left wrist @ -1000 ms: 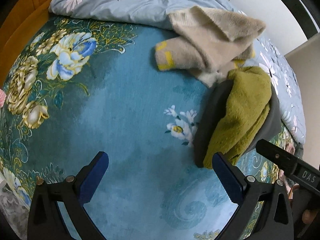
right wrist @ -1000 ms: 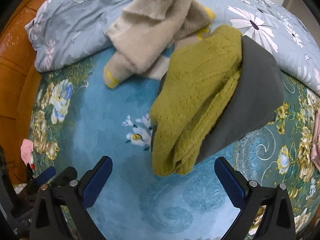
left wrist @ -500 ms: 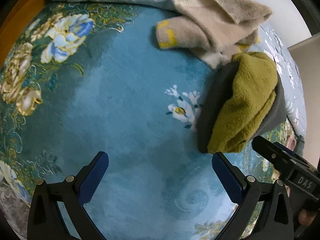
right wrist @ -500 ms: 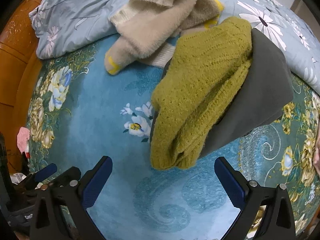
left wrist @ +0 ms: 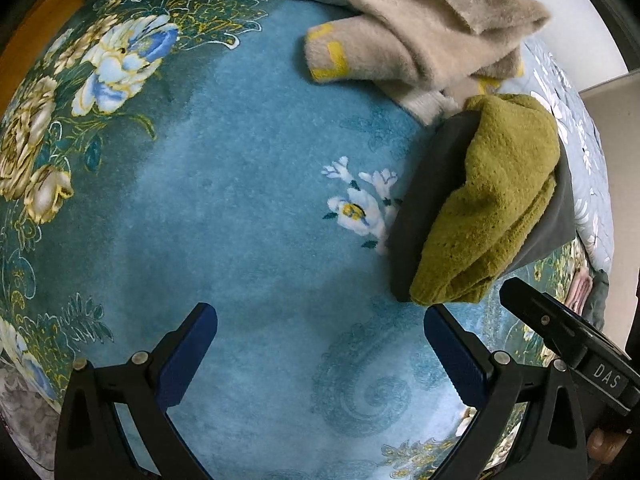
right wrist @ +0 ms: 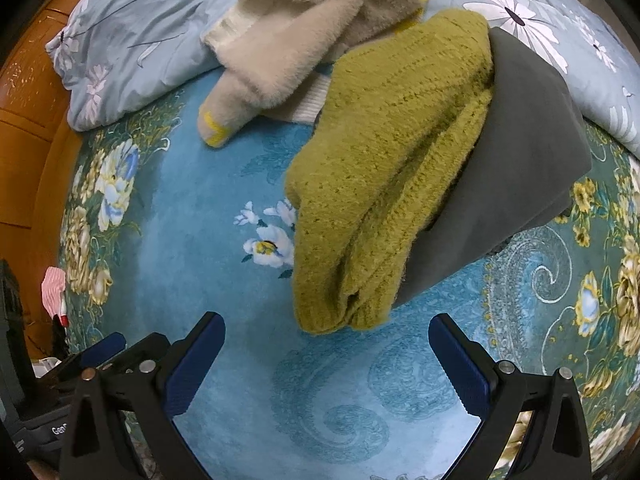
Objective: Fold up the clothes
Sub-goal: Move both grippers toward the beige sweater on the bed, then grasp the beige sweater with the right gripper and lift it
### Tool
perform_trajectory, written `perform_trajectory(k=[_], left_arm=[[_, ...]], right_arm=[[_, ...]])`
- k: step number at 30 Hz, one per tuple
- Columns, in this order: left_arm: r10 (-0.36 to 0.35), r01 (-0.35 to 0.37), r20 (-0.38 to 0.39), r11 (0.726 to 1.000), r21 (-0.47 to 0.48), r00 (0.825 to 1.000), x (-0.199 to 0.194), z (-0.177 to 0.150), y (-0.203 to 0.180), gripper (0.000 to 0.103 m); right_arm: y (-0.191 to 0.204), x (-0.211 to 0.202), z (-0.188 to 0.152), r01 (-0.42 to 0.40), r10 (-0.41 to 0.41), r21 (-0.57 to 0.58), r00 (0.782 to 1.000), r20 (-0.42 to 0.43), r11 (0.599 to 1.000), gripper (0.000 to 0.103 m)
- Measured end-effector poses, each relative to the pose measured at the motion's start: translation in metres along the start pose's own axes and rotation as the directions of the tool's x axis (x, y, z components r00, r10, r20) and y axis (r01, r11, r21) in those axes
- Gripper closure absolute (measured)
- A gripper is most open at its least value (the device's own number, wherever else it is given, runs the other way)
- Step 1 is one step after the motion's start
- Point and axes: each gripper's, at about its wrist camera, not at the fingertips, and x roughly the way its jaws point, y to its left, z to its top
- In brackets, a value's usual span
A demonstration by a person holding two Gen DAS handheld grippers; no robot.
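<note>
A folded olive-green knit sweater (right wrist: 384, 168) lies on top of a folded grey garment (right wrist: 520, 160) on a blue floral bedspread (right wrist: 192, 240). A crumpled beige fleece garment with yellow trim (right wrist: 288, 48) lies just behind them. The same pile shows in the left wrist view: green sweater (left wrist: 492, 208), grey garment (left wrist: 424, 208), beige garment (left wrist: 420, 40). My right gripper (right wrist: 326, 328) is open and empty, just in front of the sweater's near end. My left gripper (left wrist: 320, 320) is open and empty over bare bedspread (left wrist: 224, 200), left of the pile.
A pale blue flowered quilt (right wrist: 132, 40) is bunched along the far side of the bed. An orange wooden headboard (right wrist: 28, 120) stands at the left. The right gripper's black body (left wrist: 568, 340) shows at the left view's lower right edge.
Both grippers have moved forward toward the clothes pile, so the green sweater and grey garment sit lower and larger in view. Both stay open and empty.
</note>
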Motion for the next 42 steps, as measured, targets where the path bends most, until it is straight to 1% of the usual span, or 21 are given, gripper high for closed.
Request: perform_trajectory(k=[11, 15, 18, 22, 26, 28, 32, 34, 35, 36, 37, 39, 40, 41, 42], left_arm=[[0.004, -0.004, -0.012, 0.999, 0.040, 1.000, 0.009, 0.016, -0.013, 0.000], [0.013, -0.013, 0.001, 0.999, 0.052, 1.000, 0.008, 0.027, -0.016, 0.000], [0.020, -0.021, 0.023, 0.999, 0.050, 1.000, 0.004, 0.039, -0.011, 0.000], [0.046, -0.048, 0.069, 0.998, 0.042, 0.997, -0.005, 0.059, -0.001, 0.000], [0.077, -0.078, 0.108, 0.997, 0.009, 0.991, -0.014, 0.071, 0.015, 0.000], [0.083, -0.082, 0.117, 0.996, -0.016, 0.990, -0.017, 0.072, 0.024, 0.000], [0.105, -0.096, 0.118, 0.992, -0.078, 0.987, -0.022, 0.071, 0.047, 0.000], [0.114, -0.101, 0.112, 0.988, -0.120, 0.987, -0.024, 0.068, 0.060, 0.000], [0.118, -0.103, 0.110, 0.985, -0.135, 0.987, -0.025, 0.068, 0.065, 0.000], [0.122, -0.105, 0.105, 0.982, -0.155, 0.987, -0.026, 0.066, 0.071, 0.000], [0.127, -0.109, 0.098, 0.979, -0.172, 0.987, -0.026, 0.065, 0.077, 0.000], [0.144, -0.126, 0.080, 0.972, -0.200, 0.986, -0.026, 0.061, 0.088, 0.000], [0.151, -0.133, 0.073, 0.969, -0.208, 0.986, -0.027, 0.059, 0.092, 0.000], [0.156, -0.138, 0.068, 0.966, -0.217, 0.985, -0.029, 0.057, 0.096, 0.000], [0.156, -0.137, 0.069, 0.964, -0.226, 0.985, -0.031, 0.055, 0.099, 0.000]], right_arm=[[-0.005, 0.004, -0.009, -0.011, 0.012, 0.029, 1.000, -0.013, 1.000, 0.000], [-0.014, -0.004, 0.002, -0.011, 0.012, 0.073, 1.000, -0.015, 0.997, 0.000], [-0.025, -0.011, 0.026, -0.021, 0.018, 0.106, 0.999, 0.030, 0.994, 0.000], [-0.032, -0.025, 0.084, -0.077, 0.062, 0.119, 0.990, 0.125, 0.990, 0.000], [-0.025, -0.032, 0.173, -0.129, 0.105, 0.112, 0.975, 0.196, 0.985, 0.000], [-0.026, -0.038, 0.211, -0.134, 0.102, 0.114, 0.963, 0.250, 0.984, 0.000], [-0.020, -0.042, 0.289, -0.175, 0.121, 0.149, 0.941, 0.317, 0.973, 0.000], [-0.020, -0.049, 0.320, -0.152, 0.081, 0.171, 0.928, 0.363, 0.973, 0.002], [-0.019, -0.047, 0.331, -0.152, 0.074, 0.190, 0.928, 0.366, 0.970, 0.008], [-0.017, -0.045, 0.342, -0.156, 0.072, 0.205, 0.928, 0.366, 0.966, 0.017], [-0.017, -0.047, 0.350, -0.172, 0.084, 0.222, 0.929, 0.360, 0.960, 0.023], [-0.023, -0.047, 0.357, -0.195, 0.080, 0.304, 0.933, 0.352, 0.933, 0.040], [-0.027, -0.046, 0.359, -0.197, 0.075, 0.338, 0.936, 0.343, 0.920, 0.046], [-0.033, -0.044, 0.359, -0.202, 0.079, 0.357, 0.941, 0.329, 0.912, 0.064], [-0.036, -0.040, 0.357, -0.223, 0.102, 0.376, 0.944, 0.315, 0.899, 0.080]])
